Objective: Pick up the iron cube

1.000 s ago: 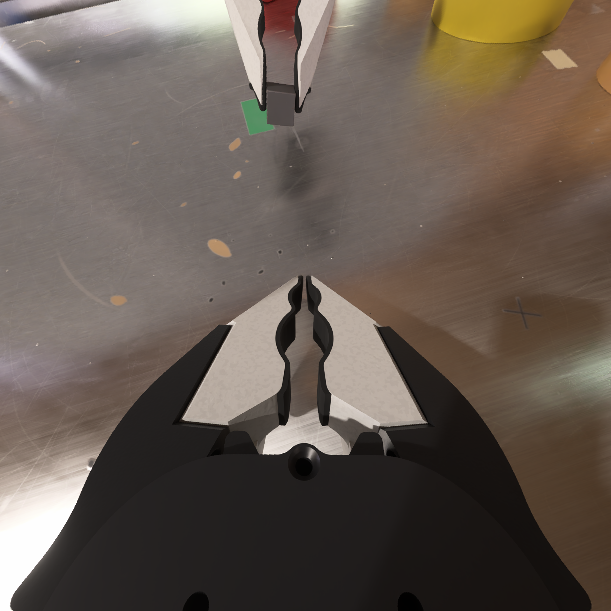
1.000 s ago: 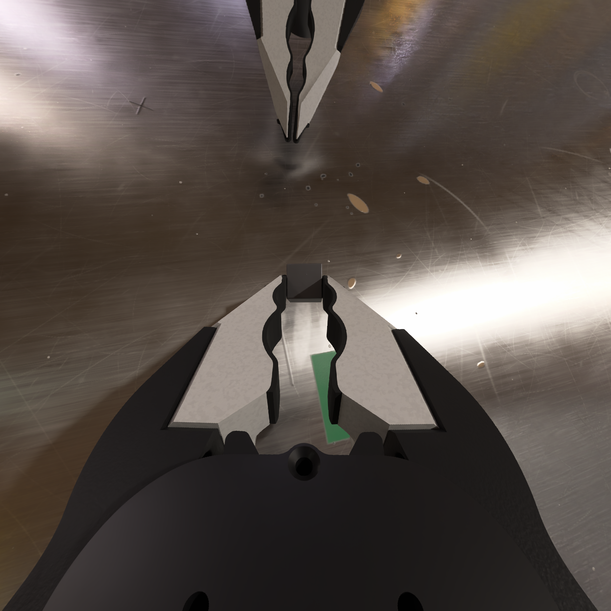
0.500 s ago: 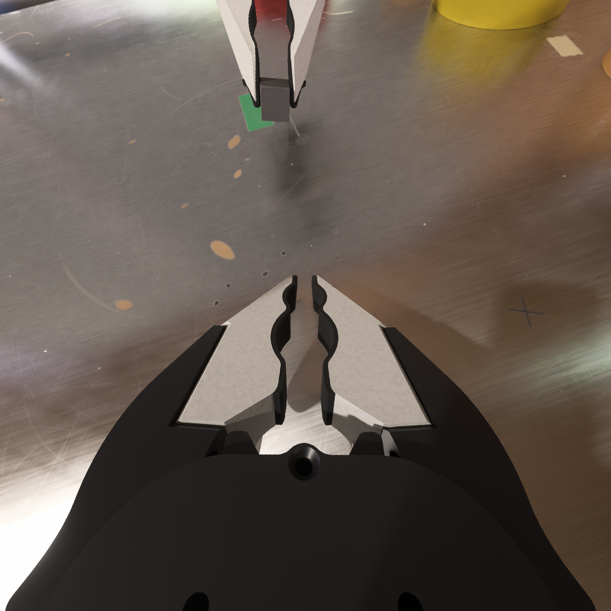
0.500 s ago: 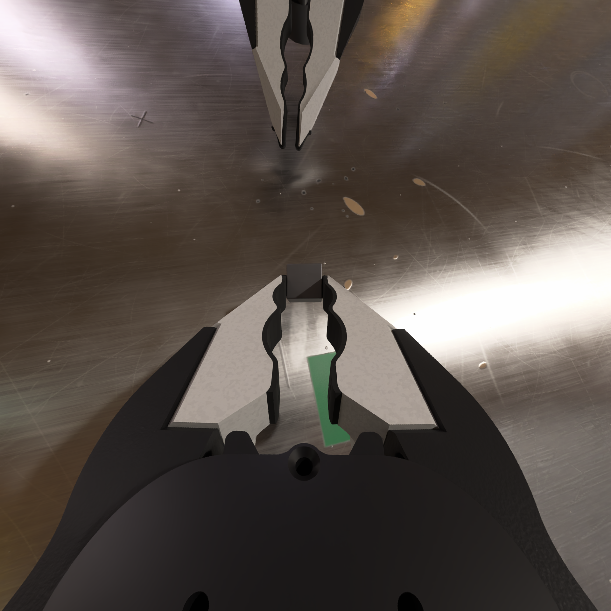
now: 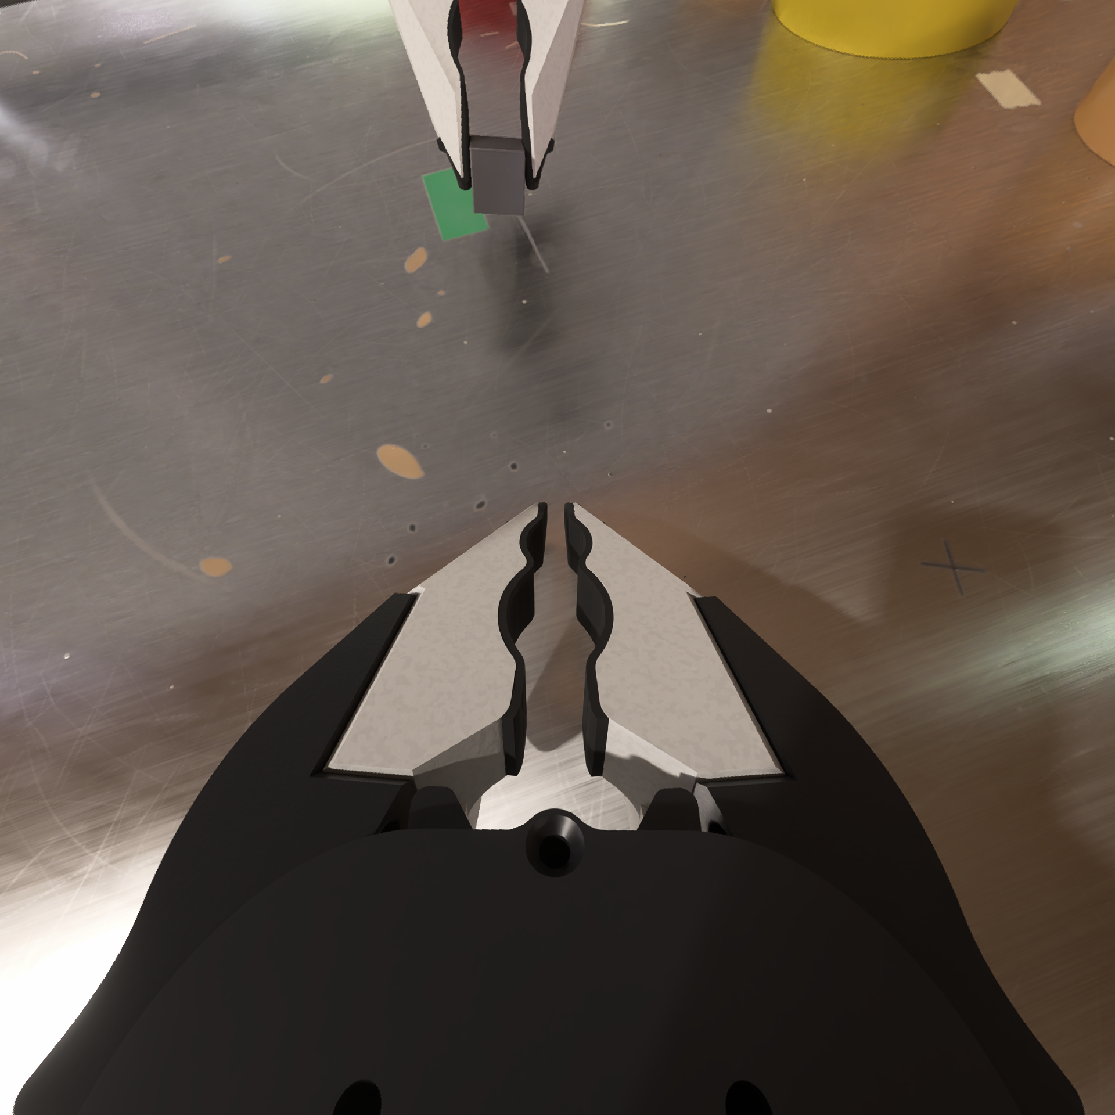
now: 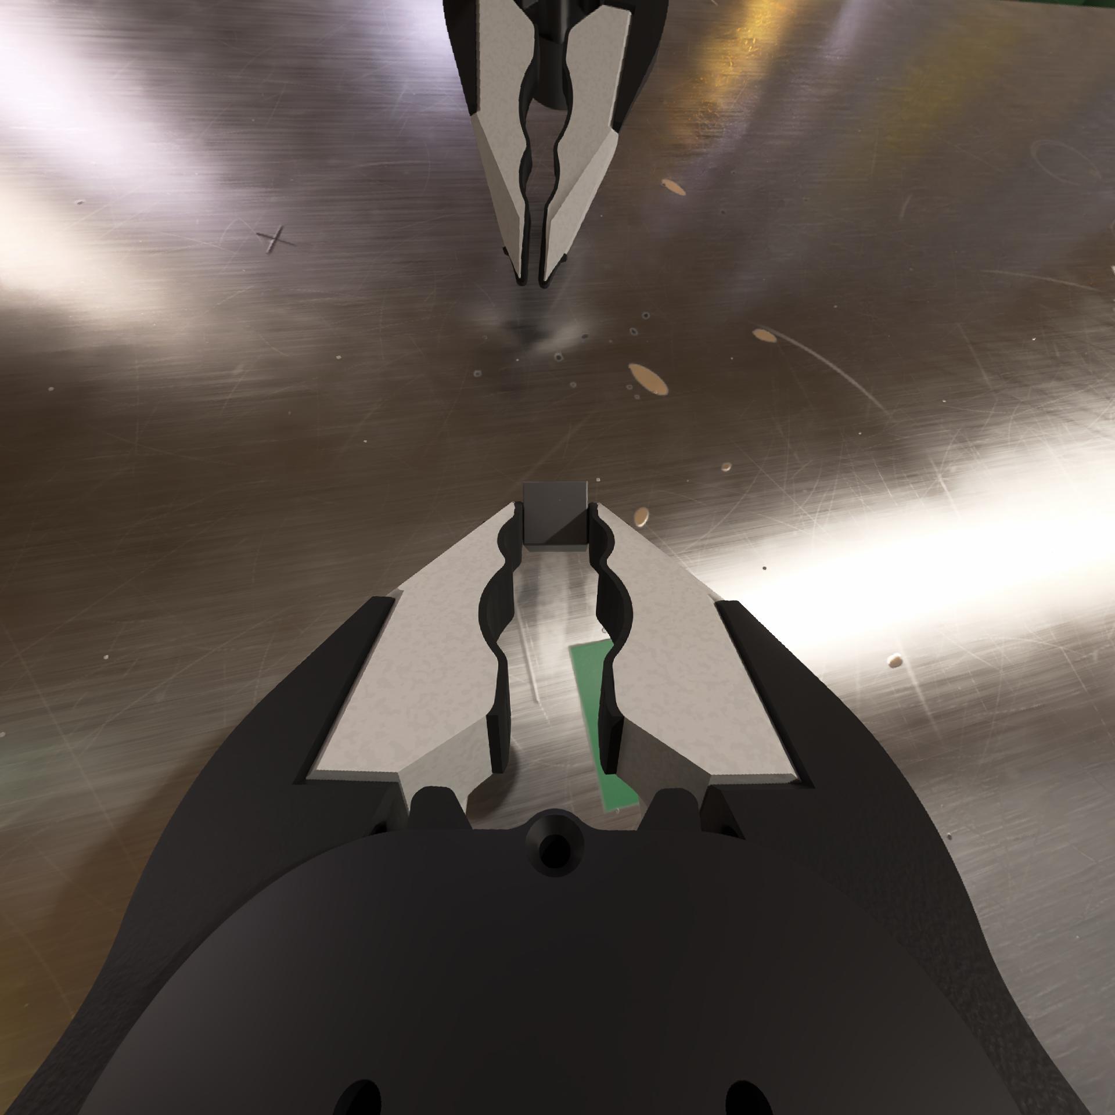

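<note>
Left wrist view: the left gripper [image 5: 554, 513] sits low over the steel desk [image 5: 181, 374], its fingers [image 5: 470, 639] parted by only a thin slit at the tips and holding nothing. Straight ahead, far up the frame, the right gripper [image 5: 496, 166] points back toward the camera with the iron cube [image 5: 497, 175] pinched between its tips. The cube hangs clear of the desk, judging by the dark smear of shadow lying nearer on the metal. A green patch [image 5: 454, 206] lies flat on the desk just left of and behind the cube. A yellow tub [image 5: 875, 27] stands far right, with an orange object [image 5: 1095, 123] at the right edge and a strip of tape [image 5: 1007, 89] between them.

Right wrist view: the right gripper [image 6: 555, 519] has its fingers [image 6: 434, 657] closed onto the cube's two side faces at the very tips, so the cube [image 6: 555, 514] sits dead centre, poking slightly past the tips. The cube has no long axis to speak of; its faces lie square to the pads. The green patch [image 6: 594, 712] shows on the desk below, through the gap. The left gripper [image 6: 534, 280] faces it from the far side, well apart.

The lift looks well under way and belongs wholly to the right gripper. With so shallow a tip hold, a slip out forward is the risk.
</note>
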Motion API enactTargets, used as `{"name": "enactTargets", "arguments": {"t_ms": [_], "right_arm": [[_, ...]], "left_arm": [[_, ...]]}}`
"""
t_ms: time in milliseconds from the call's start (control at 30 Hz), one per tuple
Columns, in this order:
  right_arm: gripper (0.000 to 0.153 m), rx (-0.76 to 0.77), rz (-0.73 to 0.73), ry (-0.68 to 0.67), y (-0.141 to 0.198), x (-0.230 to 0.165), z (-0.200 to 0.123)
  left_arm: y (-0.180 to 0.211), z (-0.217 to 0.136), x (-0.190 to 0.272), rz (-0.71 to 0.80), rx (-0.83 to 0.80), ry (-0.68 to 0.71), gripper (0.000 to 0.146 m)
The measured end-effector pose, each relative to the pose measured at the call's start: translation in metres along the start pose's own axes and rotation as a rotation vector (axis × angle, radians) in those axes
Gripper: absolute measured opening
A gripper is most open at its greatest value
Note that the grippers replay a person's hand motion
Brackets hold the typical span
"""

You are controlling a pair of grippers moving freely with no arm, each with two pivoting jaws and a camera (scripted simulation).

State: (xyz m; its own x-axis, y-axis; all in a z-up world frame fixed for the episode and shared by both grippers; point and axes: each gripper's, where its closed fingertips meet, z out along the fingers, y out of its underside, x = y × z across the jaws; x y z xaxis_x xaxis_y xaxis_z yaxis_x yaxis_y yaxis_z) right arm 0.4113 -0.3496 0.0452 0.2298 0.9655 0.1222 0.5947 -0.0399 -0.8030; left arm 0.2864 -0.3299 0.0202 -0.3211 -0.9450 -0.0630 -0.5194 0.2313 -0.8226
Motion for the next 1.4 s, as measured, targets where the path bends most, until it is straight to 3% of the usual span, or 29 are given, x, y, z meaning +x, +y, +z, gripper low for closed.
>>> {"name": "enactTargets", "arguments": {"t_ms": [1400], "right_arm": [[0.021,0.066,0.017,-0.003,-0.0039,0.0005,-0.0017]], "left_arm": [[-0.0001,-0.0009,0.0008,-0.004,-0.001,0.007,0.005]]}}
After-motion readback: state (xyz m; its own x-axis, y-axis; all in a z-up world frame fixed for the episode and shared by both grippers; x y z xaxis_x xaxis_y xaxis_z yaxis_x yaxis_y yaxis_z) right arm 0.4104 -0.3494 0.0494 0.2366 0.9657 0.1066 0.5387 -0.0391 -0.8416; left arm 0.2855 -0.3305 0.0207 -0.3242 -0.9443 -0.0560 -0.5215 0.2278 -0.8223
